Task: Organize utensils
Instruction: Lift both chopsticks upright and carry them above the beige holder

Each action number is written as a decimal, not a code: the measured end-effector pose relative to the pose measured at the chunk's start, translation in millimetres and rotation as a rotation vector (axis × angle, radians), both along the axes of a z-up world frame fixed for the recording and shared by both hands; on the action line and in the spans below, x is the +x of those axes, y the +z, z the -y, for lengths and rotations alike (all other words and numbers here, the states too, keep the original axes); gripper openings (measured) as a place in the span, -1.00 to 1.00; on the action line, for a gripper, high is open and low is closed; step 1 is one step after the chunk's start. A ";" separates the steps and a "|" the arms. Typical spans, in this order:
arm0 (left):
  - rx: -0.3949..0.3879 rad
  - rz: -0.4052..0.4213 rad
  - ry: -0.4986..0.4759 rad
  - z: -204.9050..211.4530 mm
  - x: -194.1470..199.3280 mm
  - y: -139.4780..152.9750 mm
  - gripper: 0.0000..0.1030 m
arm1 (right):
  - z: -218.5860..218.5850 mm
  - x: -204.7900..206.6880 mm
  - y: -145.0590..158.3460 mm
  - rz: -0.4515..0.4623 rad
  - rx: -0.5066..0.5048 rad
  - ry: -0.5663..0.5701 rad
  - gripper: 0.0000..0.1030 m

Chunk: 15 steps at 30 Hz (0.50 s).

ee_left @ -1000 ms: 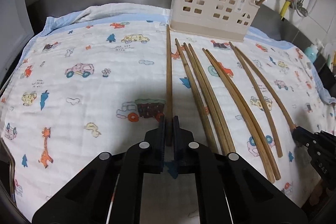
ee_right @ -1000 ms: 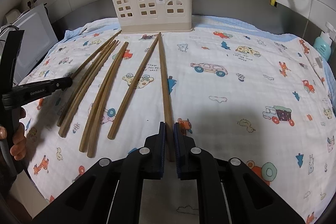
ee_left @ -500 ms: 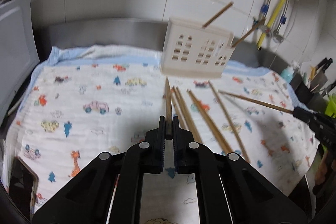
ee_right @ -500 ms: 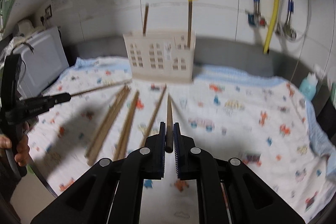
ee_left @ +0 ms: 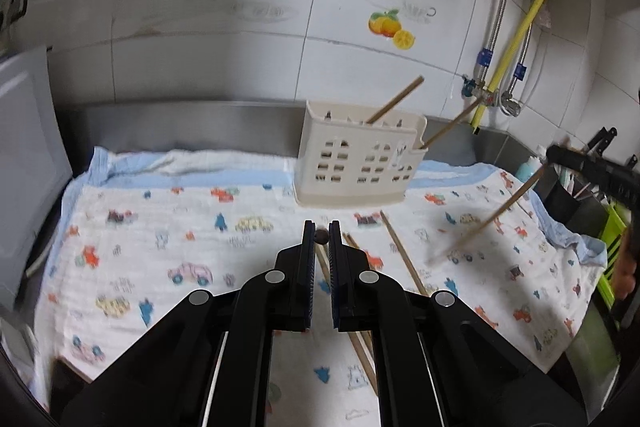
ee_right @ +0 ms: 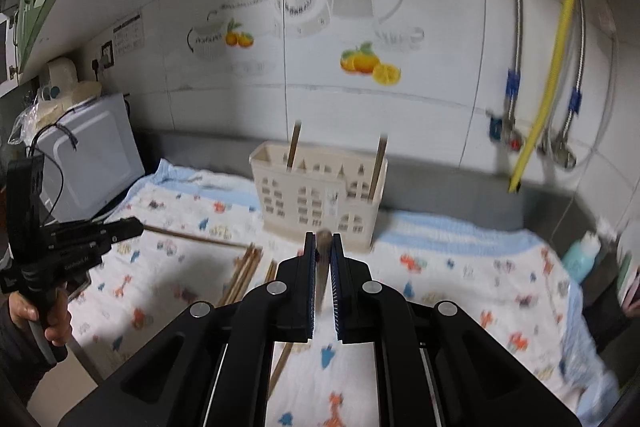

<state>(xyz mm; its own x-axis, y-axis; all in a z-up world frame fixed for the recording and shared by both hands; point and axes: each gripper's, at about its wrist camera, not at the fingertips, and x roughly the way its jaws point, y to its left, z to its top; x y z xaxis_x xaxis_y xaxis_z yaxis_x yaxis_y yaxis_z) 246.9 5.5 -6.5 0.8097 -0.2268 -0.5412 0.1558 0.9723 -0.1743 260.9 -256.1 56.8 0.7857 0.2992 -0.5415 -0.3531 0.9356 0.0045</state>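
Observation:
A cream plastic utensil holder (ee_left: 360, 163) stands at the back of the cartoon-print cloth (ee_left: 160, 227), with two wooden chopsticks leaning in it. My left gripper (ee_left: 321, 227) is shut on one chopstick (ee_left: 321, 236), seen end-on, and is held above the cloth. My right gripper (ee_right: 323, 239) is shut on another chopstick (ee_right: 322, 247), also in the air in front of the holder (ee_right: 316, 203). Each gripper shows in the other view: the right gripper (ee_left: 554, 153) with its slanting chopstick (ee_left: 500, 213), the left gripper (ee_right: 136, 225) with its chopstick (ee_right: 192, 237). Several chopsticks (ee_right: 244, 271) lie on the cloth.
A white appliance (ee_right: 88, 155) stands at the cloth's left end. A yellow hose (ee_right: 556, 59) and metal pipes hang on the tiled wall at the right. A teal bottle (ee_right: 580, 259) and a dark container (ee_left: 576, 199) sit past the right edge. A hand (ee_right: 52, 315) grips the left handle.
Both grippers have risen off the cloth, each carrying its chopstick up. The views now take in more of the wall, and the holder looks smaller and lower.

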 end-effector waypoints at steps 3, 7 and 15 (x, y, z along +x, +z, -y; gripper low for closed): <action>0.031 0.013 -0.012 4.2 7.3 11.8 -0.90 | -1.2 14.8 24.9 0.025 0.010 0.003 -0.87; 0.049 0.014 -0.020 6.6 18.5 22.9 -0.90 | -6.9 38.2 53.5 0.061 0.015 -0.001 -0.87; 0.083 0.054 -0.033 11.7 35.8 50.1 -0.90 | -12.3 90.0 94.5 0.122 0.078 -0.053 -0.87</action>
